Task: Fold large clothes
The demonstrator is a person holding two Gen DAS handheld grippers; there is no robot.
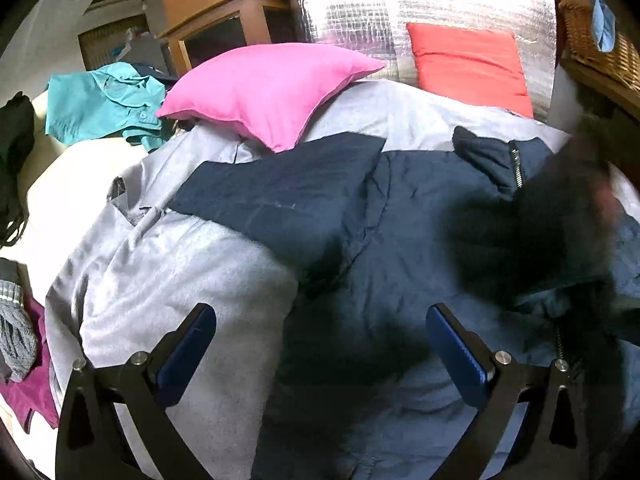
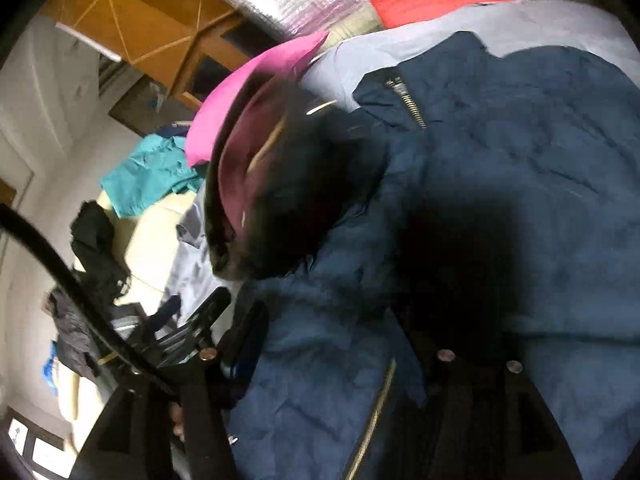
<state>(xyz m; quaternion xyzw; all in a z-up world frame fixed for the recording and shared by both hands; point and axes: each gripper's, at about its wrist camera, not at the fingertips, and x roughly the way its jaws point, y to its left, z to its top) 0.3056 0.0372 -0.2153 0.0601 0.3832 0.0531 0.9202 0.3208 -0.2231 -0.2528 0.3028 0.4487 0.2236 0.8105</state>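
Observation:
A navy padded jacket (image 1: 320, 208) with a metal zip lies spread on a pale grey blanket (image 1: 180, 272) on the bed. My left gripper (image 1: 320, 312) hovers open over the jacket's lower part, its blue pads wide apart with nothing between them. At the right of this view the fur-trimmed hood (image 1: 540, 232) is a dark blur. In the right wrist view the jacket (image 2: 500, 140) fills the frame, and its hood (image 2: 248, 176), maroon-lined, is blurred and lifted. My right gripper (image 2: 336, 320) stands open just above the cloth by a gold zip (image 2: 376, 408).
A pink pillow (image 1: 264, 88) and a red pillow (image 1: 468, 60) lie at the bed's head against a silver foil mat (image 1: 360, 12). A teal garment (image 1: 100, 104), a black one (image 1: 14, 140) and grey and magenta clothes (image 1: 20, 340) sit left. A wicker basket (image 1: 600, 52) stands right.

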